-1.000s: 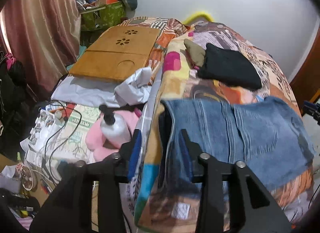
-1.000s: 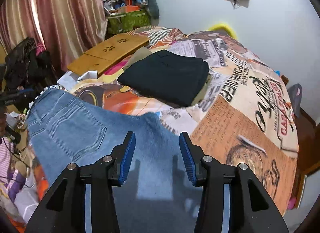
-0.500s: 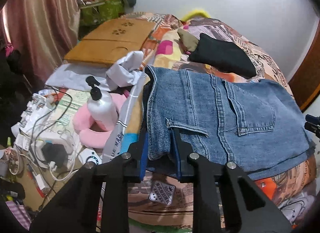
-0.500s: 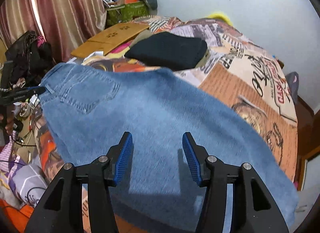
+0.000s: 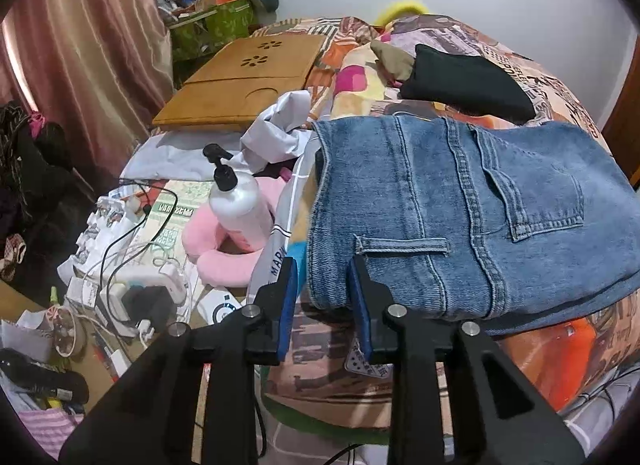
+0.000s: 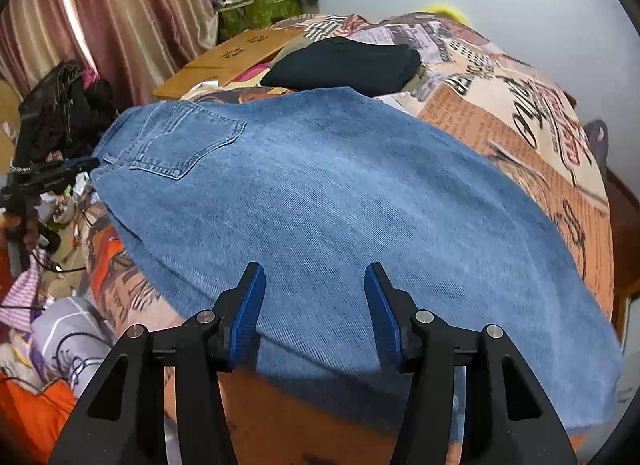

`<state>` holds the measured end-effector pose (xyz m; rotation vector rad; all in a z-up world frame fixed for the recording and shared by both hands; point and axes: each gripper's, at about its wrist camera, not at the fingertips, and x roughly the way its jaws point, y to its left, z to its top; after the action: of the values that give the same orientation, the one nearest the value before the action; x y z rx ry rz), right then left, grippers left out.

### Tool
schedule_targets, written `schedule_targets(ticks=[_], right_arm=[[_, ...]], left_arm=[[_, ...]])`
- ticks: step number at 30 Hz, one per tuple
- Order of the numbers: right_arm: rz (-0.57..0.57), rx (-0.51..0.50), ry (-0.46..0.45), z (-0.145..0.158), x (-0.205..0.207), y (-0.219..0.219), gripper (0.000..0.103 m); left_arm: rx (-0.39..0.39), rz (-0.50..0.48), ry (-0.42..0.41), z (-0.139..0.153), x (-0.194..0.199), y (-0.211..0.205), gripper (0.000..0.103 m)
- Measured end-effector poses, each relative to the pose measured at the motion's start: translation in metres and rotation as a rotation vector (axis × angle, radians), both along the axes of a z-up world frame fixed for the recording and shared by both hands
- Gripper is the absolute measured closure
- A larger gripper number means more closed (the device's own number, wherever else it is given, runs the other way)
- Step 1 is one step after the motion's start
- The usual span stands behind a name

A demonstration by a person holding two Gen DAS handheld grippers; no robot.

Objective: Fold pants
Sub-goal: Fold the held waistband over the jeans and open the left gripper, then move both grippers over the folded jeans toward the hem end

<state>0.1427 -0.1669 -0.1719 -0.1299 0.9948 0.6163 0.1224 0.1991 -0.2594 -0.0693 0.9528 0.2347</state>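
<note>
Left claw opening around the jeans' waistband; only the right view shows the spread right claw over the leg

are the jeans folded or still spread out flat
Folded at least once: the jeans lie doubled on the bed, a second denim layer showing under the lower edge. The exact number of folds cannot be told.

Jeans: mid-blue denim w/ lighter stitching. Bedspread: orange/cream/brown newspaper-style print w/ black lettering. Folded garment: black. Lap tray: tan wood w/ flower cutouts. Curtain: dusty pink. Neck pillow: pink. Pump bottle: white, black pump. Gripper pads: blue.
</note>
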Motion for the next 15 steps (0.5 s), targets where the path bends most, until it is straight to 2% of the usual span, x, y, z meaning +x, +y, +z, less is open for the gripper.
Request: schedule_targets(ticks=[4, 8, 12, 15], right_arm=[[-0.05, 0.043, 0.03, 0.001, -0.013, -0.034, 0.055], [-0.123, -0.001, 0.007, 0.009, -0.026, -0.067, 0.055], [-0.228, 0.004, -0.029, 0.02, -0.029, -0.11, 0.054], [-0.326, 0.032, -0.055, 0.02, -0.021, -0.14, 0.054]], left_arm=[[0.038, 0.02, -0.013, 0.017, -0.008, -0.009, 0.075], [0.072, -0.004, -0.06, 0.044, -0.01, -0.029, 0.075], [0.037, -0.083, -0.114, 0.071, 0.007, -0.064, 0.071], [0.025, -0.156, -0.127, 0.076, 0.027, -0.097, 0.07]])
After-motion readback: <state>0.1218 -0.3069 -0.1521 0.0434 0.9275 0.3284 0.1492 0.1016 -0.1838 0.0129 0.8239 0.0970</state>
